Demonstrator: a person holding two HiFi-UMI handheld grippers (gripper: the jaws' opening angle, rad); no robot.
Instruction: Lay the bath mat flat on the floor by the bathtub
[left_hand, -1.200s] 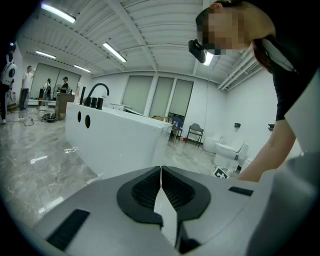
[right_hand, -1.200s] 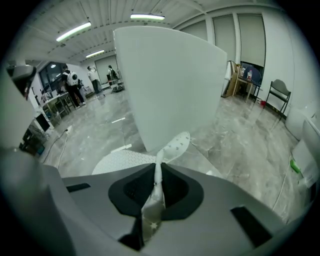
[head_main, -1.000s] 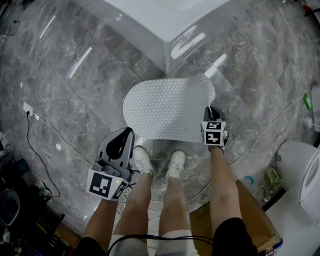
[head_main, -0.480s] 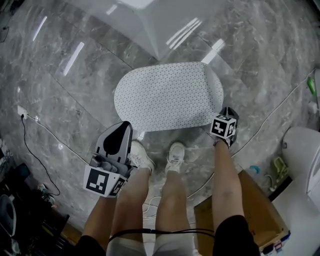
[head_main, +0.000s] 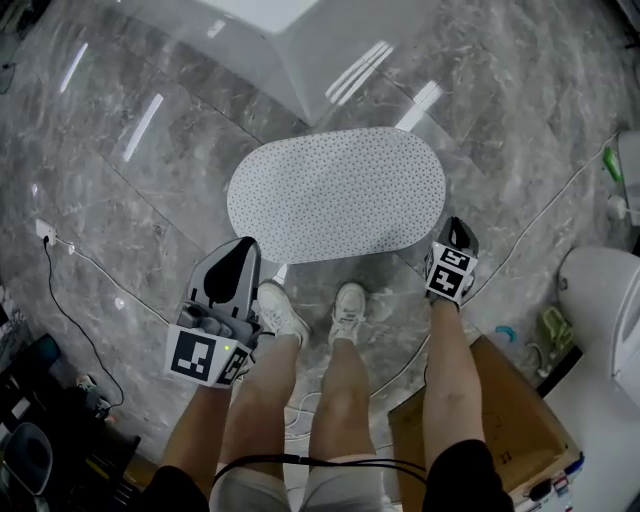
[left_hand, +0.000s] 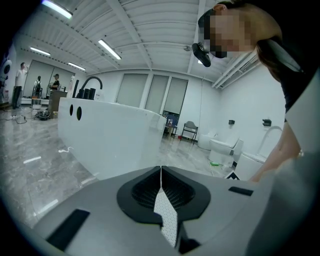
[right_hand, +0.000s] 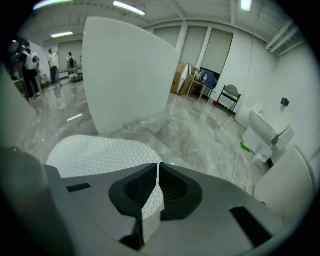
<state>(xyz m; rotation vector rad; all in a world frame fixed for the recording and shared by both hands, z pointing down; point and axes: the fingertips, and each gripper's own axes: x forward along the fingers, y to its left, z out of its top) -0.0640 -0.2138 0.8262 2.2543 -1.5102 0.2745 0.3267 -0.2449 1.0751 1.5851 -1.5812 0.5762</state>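
Beside the white bathtub lies an oval, dotted bath mat.

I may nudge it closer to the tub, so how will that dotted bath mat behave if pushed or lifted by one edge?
The bath mat looks thin and lies flush, so it would probably droop when lifted. On the glossy floor it may slide easily.

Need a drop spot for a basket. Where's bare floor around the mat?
Biggest bare patch: floor left of the bath mat, between the bathtub and the socket cable. A smaller one right of the mat, before the second cable. Crowded: the mat's near edge, with shoes, left gripper, right gripper; cardboard box and toilet beyond.
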